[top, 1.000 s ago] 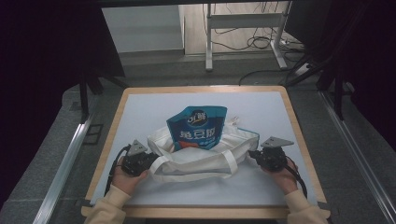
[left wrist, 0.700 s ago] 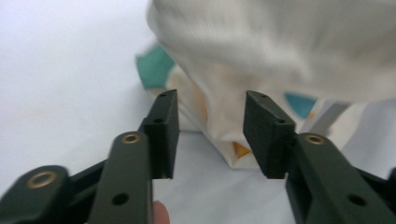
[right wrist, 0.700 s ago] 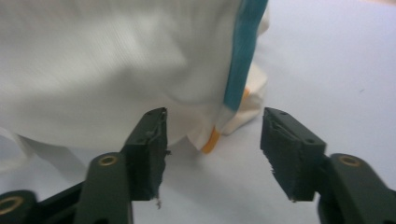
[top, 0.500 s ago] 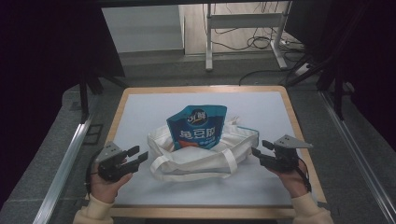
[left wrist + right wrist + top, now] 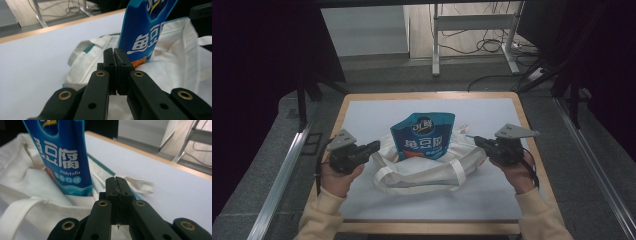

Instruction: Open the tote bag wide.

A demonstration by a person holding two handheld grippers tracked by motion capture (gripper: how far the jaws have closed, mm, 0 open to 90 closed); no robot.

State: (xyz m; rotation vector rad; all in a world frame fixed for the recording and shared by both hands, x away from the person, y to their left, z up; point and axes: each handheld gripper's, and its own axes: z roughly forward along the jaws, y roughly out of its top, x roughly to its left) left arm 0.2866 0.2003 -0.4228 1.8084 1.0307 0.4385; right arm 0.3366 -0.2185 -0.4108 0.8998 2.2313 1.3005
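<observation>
One surface (image 5: pixel 362 107), wood-edged w/ a pale blue-white top, carries everything. On it lies one cream cloth tote bag (image 5: pixel 422 172), slumped flat near the centre, w/ two strap handles showing: one looped along its front edge, one trailing at its far right side. One blue snack pouch (image 5: pixel 424 136) stands upright in the bag's mouth, its top half clear of the cloth, white characters on the front and an orange patch low down. Two forearms in cream sleeves come in from the near edge, each hand carrying one hand-held gripper. Left hand-held gripper (image 5: pixel 376 145) is at the bag's left end, tips pointing toward the pouch, just beside the cloth but apart from it; in the left gripper view (image 5: pixel 114 53) its two black jaws are pressed together, nothing pinched, having just closed. Right hand-held gripper (image 5: pixel 477 140) is at the bag's right end, likewise pointing inward, close to the cloth; in the right gripper view (image 5: pixel 117 182) its jaws also meet tight w/ nothing between them, also just closed. Each has one grey three-cornered plate on top. Beyond the surface: grey floor, one white frame stand (image 5: pixel 472 22) w/ cables around it.
</observation>
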